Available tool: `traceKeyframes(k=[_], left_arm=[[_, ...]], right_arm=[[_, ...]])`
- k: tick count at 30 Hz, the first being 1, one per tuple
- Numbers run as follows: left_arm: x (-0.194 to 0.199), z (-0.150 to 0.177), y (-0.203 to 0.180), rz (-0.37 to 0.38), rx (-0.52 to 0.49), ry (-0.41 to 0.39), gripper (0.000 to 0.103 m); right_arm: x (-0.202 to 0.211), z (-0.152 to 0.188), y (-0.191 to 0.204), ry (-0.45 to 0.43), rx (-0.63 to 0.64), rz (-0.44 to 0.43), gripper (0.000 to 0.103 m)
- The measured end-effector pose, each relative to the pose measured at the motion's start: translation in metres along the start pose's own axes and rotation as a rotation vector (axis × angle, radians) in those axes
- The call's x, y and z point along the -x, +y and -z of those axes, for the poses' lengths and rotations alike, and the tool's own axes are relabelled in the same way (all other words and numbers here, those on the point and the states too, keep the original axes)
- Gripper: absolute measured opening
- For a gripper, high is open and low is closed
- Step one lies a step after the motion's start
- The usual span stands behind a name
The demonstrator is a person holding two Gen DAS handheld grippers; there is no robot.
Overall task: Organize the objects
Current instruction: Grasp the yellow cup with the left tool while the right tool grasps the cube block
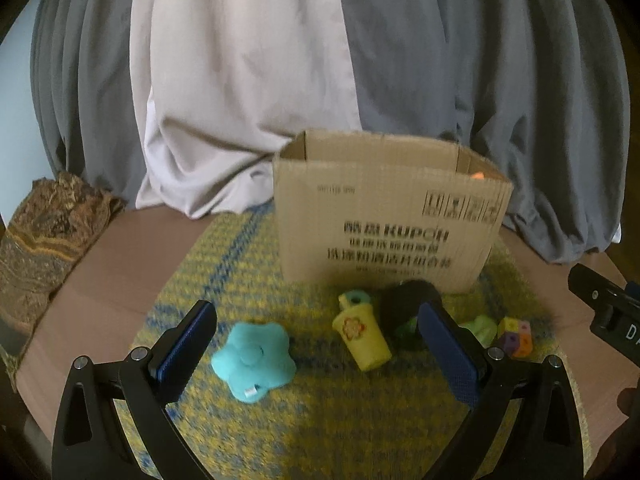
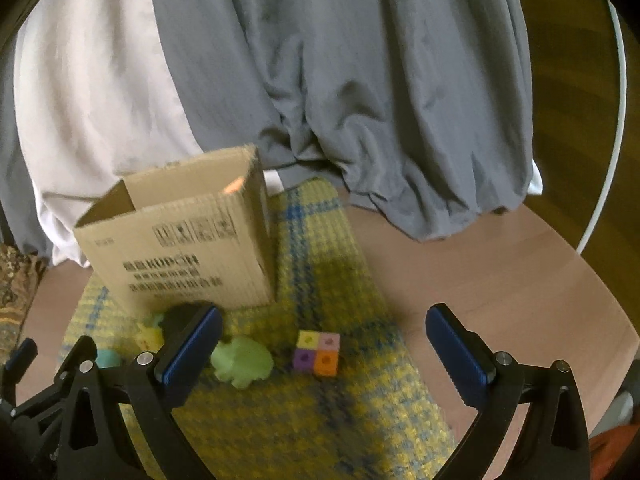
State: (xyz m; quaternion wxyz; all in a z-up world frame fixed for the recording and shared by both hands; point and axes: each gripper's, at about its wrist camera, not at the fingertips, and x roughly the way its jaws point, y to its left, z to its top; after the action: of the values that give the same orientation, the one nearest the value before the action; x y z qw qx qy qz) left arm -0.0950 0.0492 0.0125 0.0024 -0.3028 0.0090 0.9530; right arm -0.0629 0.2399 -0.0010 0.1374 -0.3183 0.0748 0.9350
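Both tools empty, jaws wide: left gripper (image 1: 316, 340) frames the teal star toy (image 1: 253, 361) and yellow cup (image 1: 361, 335), right gripper (image 2: 324, 344) frames the colored cube block (image 2: 318, 354) beside the green toy (image 2: 242, 362). Toys sit on the mat (image 2: 320, 420) before the open cardboard box (image 1: 384, 216), likely their destination. Box reads "KUPOH"; rest illegible.

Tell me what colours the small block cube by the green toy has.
Yellow, pink, purple and orange squares on the block cube, clearest in the right wrist view.
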Motion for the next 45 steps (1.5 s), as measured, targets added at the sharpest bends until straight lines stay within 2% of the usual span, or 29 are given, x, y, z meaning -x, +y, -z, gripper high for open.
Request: traceKeyframes(k=[13,21,35,38,40,42,45], left_arm=[[-0.024,0.021,-0.008,-0.008,0.019,0.035,0.103],[-0.053,0.02,-0.015,0.023,0.009,0.111,0.103],[-0.09,0.031,-0.025,0.08,0.008,0.21,0.102],[-0.1,0.033,-0.027,0.084,0.004,0.239,0.093],[-0.106,0.035,-0.028,0.088,0.004,0.263,0.079],[-0.11,0.037,-0.029,0.09,0.001,0.282,0.07],[-0.115,0.039,-0.032,0.088,-0.006,0.295,0.061]], right_arm=[[-0.04,0.014,-0.012,0.099,-0.011,-0.001,0.101],[-0.08,0.013,-0.005,0.23,0.022,0.002,0.087],[-0.108,0.018,-0.002,0.305,0.043,-0.019,0.086],[-0.118,0.021,0.002,0.332,0.057,-0.021,0.083],[-0.122,0.023,0.001,0.344,0.055,-0.019,0.08],[-0.126,0.025,0.001,0.359,0.053,-0.025,0.076],[-0.129,0.027,0.0,0.365,0.051,-0.028,0.066]])
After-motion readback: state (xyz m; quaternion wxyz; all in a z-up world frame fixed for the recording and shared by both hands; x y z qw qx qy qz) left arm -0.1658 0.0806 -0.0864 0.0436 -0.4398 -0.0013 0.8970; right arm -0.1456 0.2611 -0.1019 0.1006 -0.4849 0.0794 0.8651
